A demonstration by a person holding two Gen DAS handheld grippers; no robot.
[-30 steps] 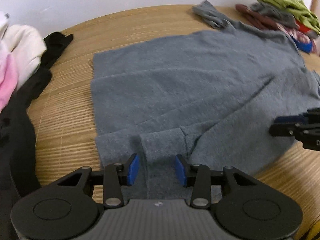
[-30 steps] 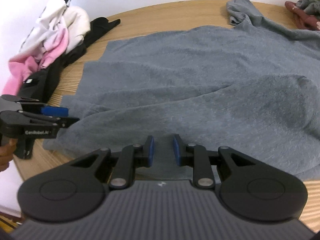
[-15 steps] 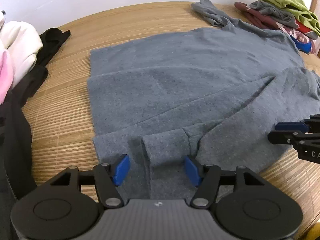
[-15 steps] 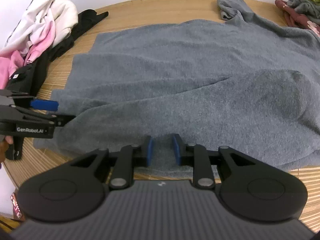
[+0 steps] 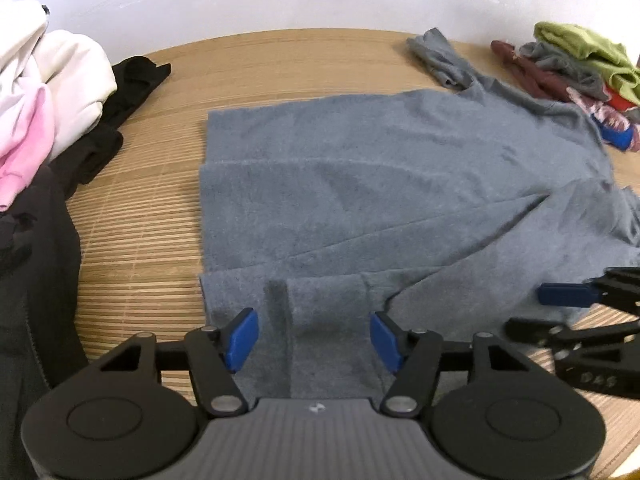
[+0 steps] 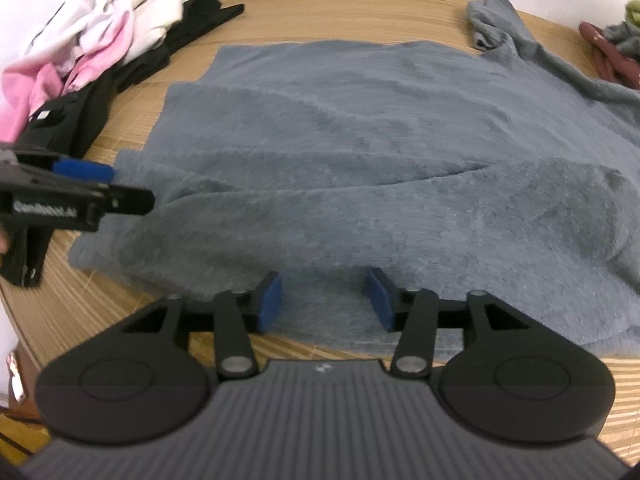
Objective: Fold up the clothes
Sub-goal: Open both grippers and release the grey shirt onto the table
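Observation:
A grey fleece top (image 5: 380, 184) lies spread on the slatted wooden table (image 5: 140, 240), its near side folded over onto the body. My left gripper (image 5: 314, 338) stands open over the near left corner, with the cuff of the folded sleeve lying loose between its blue pads. My right gripper (image 6: 325, 300) hovers over the near hem of the grey top (image 6: 380, 168); its jaws are opening and the cloth between them lies flat, untouched by the pads. Each gripper shows in the other's view: the right gripper (image 5: 560, 308) at the right edge, the left gripper (image 6: 96, 184) at the left edge.
A heap of white and pink clothes (image 5: 44, 92) lies on black garments (image 5: 36, 280) at the left. A pile of green, maroon and grey clothes (image 5: 576, 64) sits at the far right. A white wall rises behind the table. The table's near edge (image 6: 100, 312) runs just under my right gripper.
Both grippers have let go of the grey top: the left jaws spread first, the right jaws only just now. The cloth has settled flat on the table.

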